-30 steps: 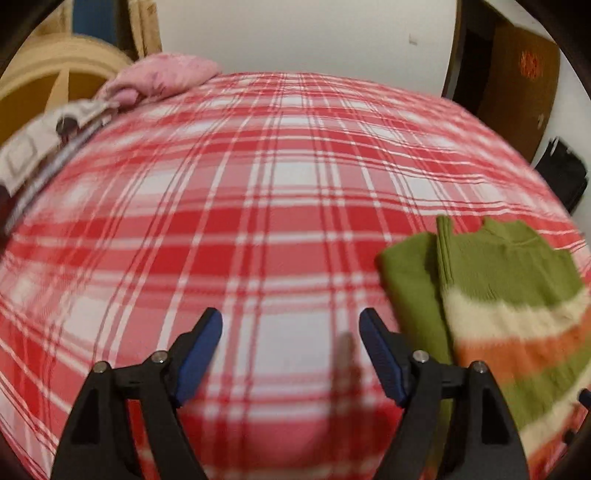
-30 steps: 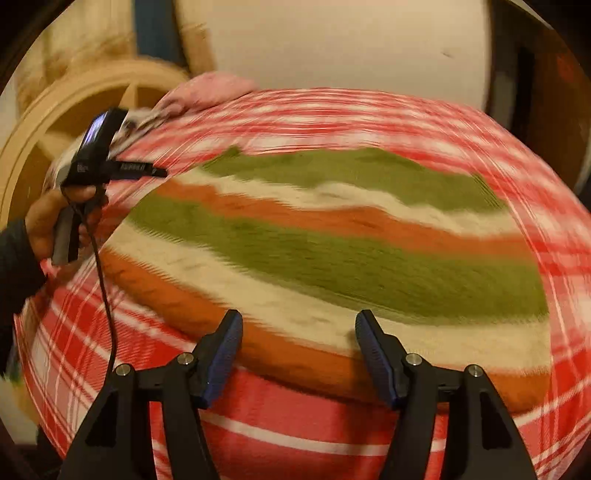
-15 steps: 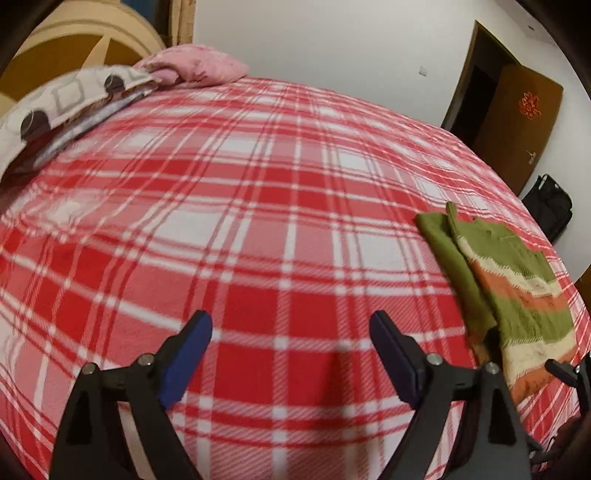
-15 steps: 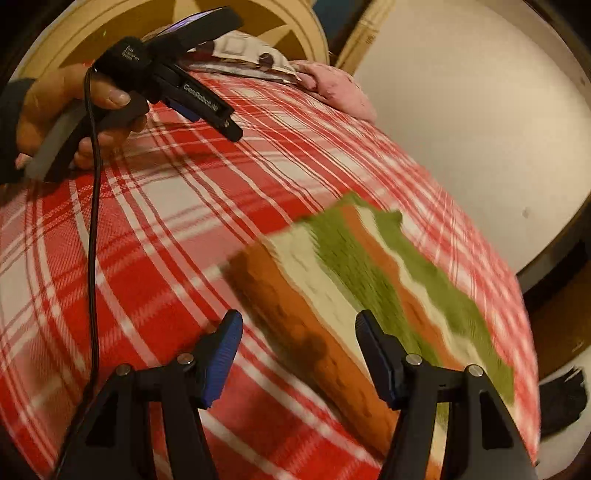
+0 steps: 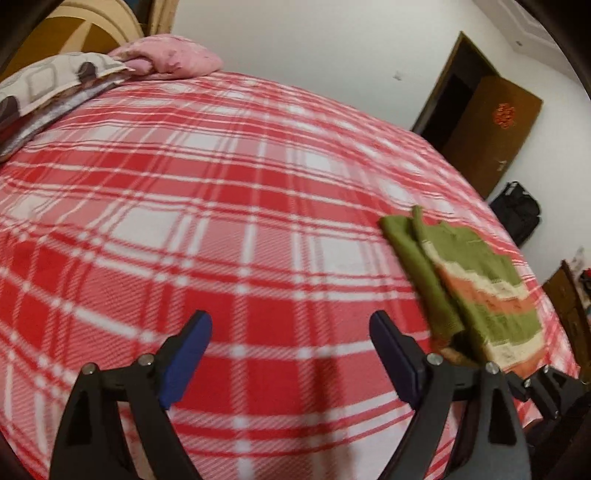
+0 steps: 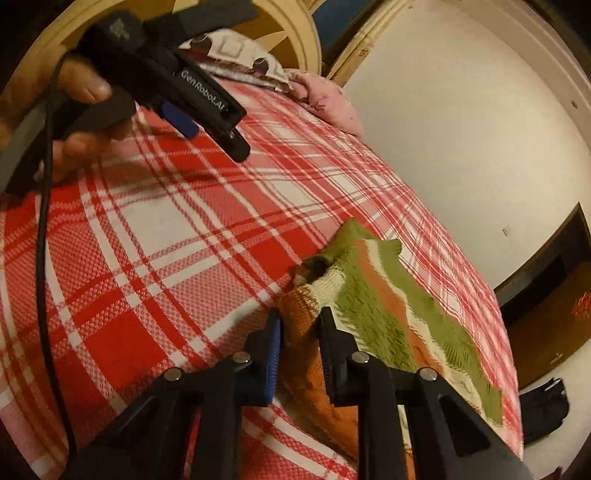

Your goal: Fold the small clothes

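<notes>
A folded green, orange and cream striped sweater [image 5: 480, 284] lies on the red plaid bed cover [image 5: 221, 221], at the right in the left wrist view. My left gripper [image 5: 290, 328] is open and empty above bare cover, left of the sweater. In the right wrist view my right gripper [image 6: 299, 325] is shut on the orange hem corner of the sweater [image 6: 388, 314]. The left gripper [image 6: 199, 110], held in a hand, shows at the upper left of that view.
Pillows [image 5: 110, 70] lie at the head of the bed, with a wooden headboard [image 5: 74, 22] behind. An open brown door [image 5: 491, 122] and a black bag [image 5: 517, 214] stand beyond the bed's right edge. A cable [image 6: 44, 258] hangs from the left gripper.
My right gripper has closed from wide open onto the sweater's orange corner. My left gripper has drawn back and away to the left of the sweater, staying open.
</notes>
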Available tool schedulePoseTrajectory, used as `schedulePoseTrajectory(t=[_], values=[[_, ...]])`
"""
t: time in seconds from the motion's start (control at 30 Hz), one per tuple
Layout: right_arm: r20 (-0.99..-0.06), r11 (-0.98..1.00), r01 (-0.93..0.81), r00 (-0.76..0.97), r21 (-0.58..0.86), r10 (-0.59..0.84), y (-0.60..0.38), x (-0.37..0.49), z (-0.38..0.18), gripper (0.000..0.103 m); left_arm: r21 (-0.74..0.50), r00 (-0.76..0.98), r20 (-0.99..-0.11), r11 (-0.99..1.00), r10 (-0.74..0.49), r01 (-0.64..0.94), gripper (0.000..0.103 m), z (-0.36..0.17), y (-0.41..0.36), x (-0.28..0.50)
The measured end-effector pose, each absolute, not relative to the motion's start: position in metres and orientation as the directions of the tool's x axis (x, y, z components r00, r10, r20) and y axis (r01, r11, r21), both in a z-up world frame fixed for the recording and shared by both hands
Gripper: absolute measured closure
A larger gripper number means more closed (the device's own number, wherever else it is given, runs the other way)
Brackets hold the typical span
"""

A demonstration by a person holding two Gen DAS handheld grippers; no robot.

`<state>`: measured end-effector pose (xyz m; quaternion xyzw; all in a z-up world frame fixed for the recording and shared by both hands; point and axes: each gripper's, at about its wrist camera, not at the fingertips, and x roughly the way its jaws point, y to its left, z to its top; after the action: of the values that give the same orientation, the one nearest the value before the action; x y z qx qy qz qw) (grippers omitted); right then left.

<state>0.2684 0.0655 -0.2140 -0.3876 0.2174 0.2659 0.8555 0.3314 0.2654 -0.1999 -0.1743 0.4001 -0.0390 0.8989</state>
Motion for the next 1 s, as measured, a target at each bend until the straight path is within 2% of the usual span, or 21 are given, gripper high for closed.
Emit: schedulePoseTrajectory(t=[0.2,0.3,0.7,0.77,0.8,0.87,0.9,0.97,1.0], values=[[-0.578,0.594,-0.645,0.742,-0.481,0.339,0.055,0.271,-0.199,0.09,-0.507,0.629,-0.664,0.862,-0.406,0.021,0.013,-0.201,0.237,0.38],[-0.583,0.59,-0.654,0.735,-0.474,0.346,0.053,0.27,-0.201,0.09,-0.548,0.581,-0.667,0.835,-0.466,0.041,0.013,-0.207,0.213,0.41],[-0.597,0.577,-0.678,0.713,-0.455,0.367,0.055,0.284,-0.209,0.09,-0.597,0.542,-0.651,0.8,-0.531,0.066,0.013,-0.211,0.178,0.45],[-0.6,0.566,-0.684,0.709,-0.459,0.37,0.059,0.278,-0.209,0.09,-0.582,0.539,-0.659,0.809,-0.524,0.075,0.015,-0.21,0.177,0.451],[-0.6,0.559,-0.686,0.709,-0.465,0.37,0.061,0.277,-0.211,0.09,-0.573,0.541,-0.661,0.815,-0.52,0.085,0.019,-0.209,0.175,0.451],[-0.599,0.556,-0.686,0.71,-0.47,0.37,0.062,0.276,-0.212,0.09,-0.546,0.529,-0.676,0.831,-0.512,0.107,0.049,-0.208,0.17,0.453],[-0.6,0.554,-0.686,0.71,-0.471,0.369,0.063,0.276,-0.213,0.09,-0.543,0.521,-0.681,0.832,-0.514,0.11,0.054,-0.209,0.167,0.453],[-0.599,0.556,-0.685,0.711,-0.471,0.369,0.062,0.276,-0.213,0.09,-0.525,0.516,-0.695,0.844,-0.501,0.113,0.074,-0.212,0.165,0.455],[-0.6,0.556,-0.686,0.71,-0.47,0.368,0.062,0.276,-0.213,0.09,-0.522,0.517,-0.695,0.845,-0.5,0.117,0.079,-0.212,0.165,0.454]])
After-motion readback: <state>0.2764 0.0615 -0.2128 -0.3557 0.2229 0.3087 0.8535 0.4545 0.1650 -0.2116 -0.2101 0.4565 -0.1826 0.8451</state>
